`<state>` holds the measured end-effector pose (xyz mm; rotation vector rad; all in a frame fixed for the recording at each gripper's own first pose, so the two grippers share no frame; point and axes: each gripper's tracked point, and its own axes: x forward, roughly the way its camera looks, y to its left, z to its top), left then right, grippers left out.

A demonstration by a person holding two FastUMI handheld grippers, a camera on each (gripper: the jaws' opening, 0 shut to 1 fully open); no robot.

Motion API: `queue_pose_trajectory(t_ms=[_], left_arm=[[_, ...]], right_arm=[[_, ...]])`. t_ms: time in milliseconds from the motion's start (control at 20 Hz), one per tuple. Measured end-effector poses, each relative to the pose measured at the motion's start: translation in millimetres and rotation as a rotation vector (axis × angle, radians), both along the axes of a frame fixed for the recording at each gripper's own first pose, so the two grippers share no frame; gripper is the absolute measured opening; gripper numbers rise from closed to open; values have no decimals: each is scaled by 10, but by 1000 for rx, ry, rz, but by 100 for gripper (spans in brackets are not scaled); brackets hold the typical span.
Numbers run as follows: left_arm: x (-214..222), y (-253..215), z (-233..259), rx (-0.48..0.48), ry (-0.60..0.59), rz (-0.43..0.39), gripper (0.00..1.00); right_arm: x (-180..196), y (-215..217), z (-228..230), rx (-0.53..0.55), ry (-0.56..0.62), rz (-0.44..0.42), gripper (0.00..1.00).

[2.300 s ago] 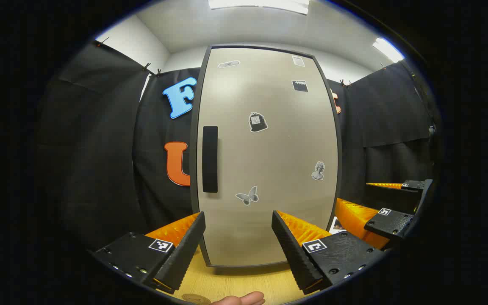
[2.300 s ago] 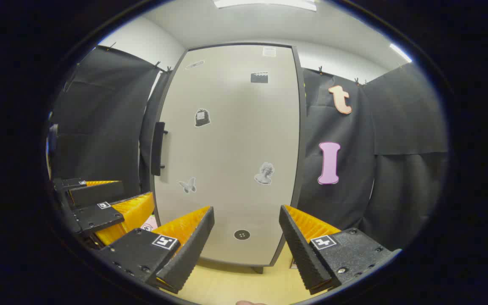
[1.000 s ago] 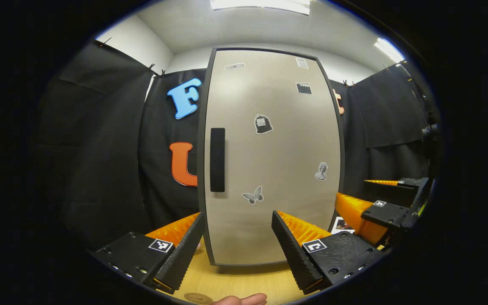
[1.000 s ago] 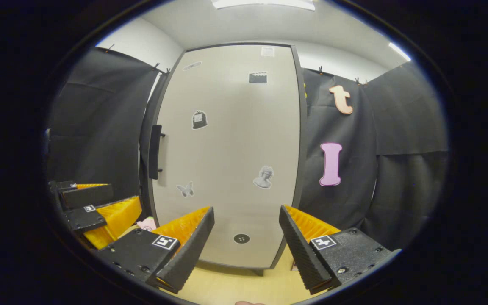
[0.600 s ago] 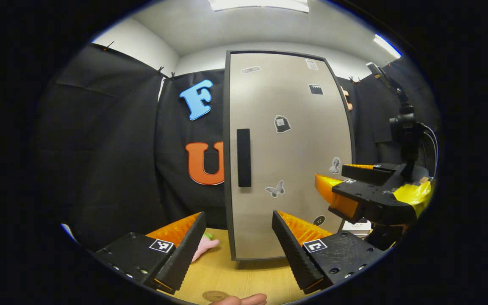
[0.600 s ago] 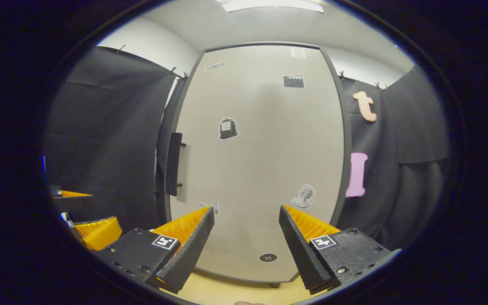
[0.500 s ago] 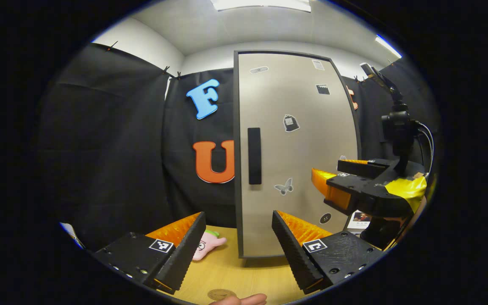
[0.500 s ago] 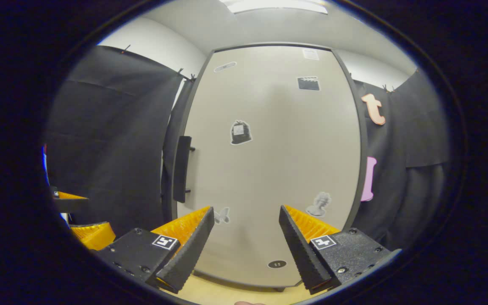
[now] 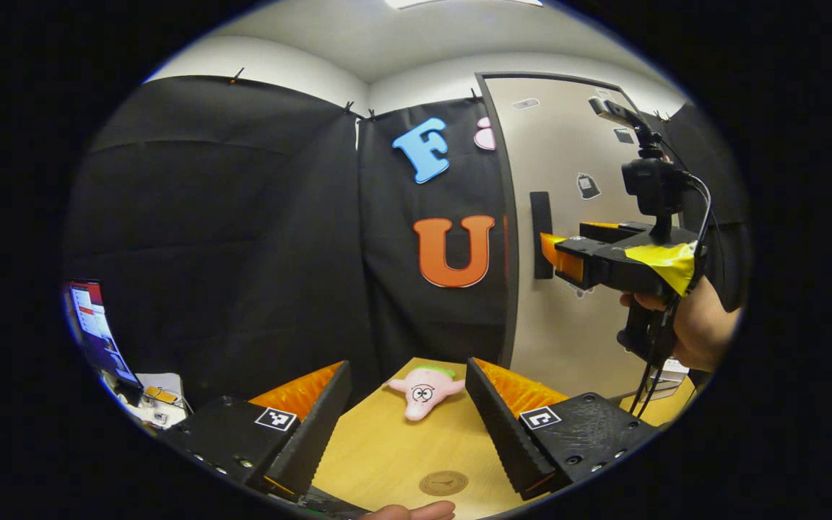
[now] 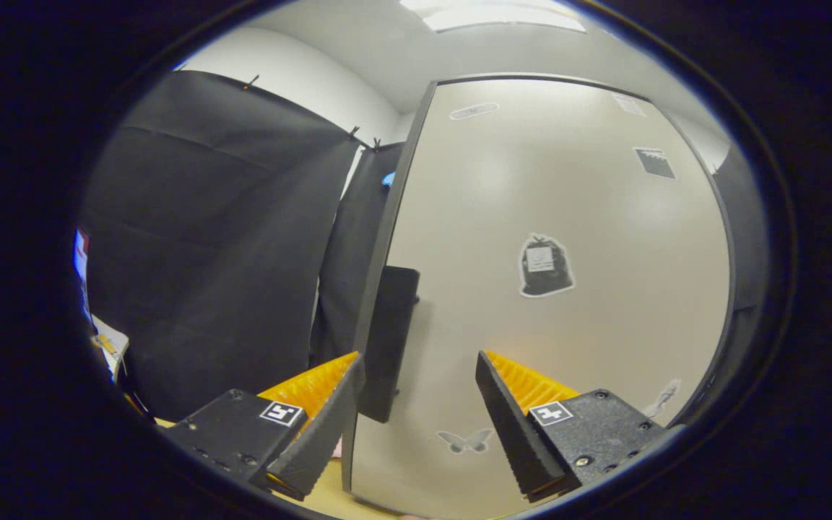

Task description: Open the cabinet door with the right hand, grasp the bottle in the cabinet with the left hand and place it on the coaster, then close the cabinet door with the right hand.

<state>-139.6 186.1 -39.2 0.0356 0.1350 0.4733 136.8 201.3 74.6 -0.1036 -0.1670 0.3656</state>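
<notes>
facing the closed cabinet door [image 10: 568,289], the right gripper [image 10: 419,390] hangs with its jaws apart and nothing between them, just short of the dark handle [image 10: 387,339] at the door's left edge. in the left gripper view that gripper [image 9: 557,260] appears at the handle [image 9: 541,235], held by a hand [image 9: 701,328], contact not discernible. the left gripper [image 9: 407,393] is held low above the wooden table [image 9: 380,462], jaws spread and empty. the round coaster [image 9: 443,482] lies on the table between its fingers, near the front edge. a pink plush toy [image 9: 423,388] lies farther back, near the cabinet's foot. the bottle is hidden behind the closed door.
</notes>
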Motion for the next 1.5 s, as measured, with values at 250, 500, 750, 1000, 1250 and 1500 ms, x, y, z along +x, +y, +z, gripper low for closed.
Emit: queue_pose_trajectory(t_ms=[250,500,750,1000,1250,1500], left_arm=[[-162,244,-127,-28,28,87,96],[-208,278,-200,-43,44,93,96],[-185,210,-206,-46,28,38,96],[-189,141,-193,-54,3,-25,96],[-124,-50,-248,-108,-5,-101,100],[112,-384,-297,-120,-12,-238,95]], right_arm=[[76,369,-211,-68,54,13,84],[104,282,-216,-19,126,14,37],[10,290,-223,-18,187,40,26],[-293,289,-211,6,216,105,25],[-642,274,-190,-15,244,163,25],[-815,176,-195,-15,267,144,25]])
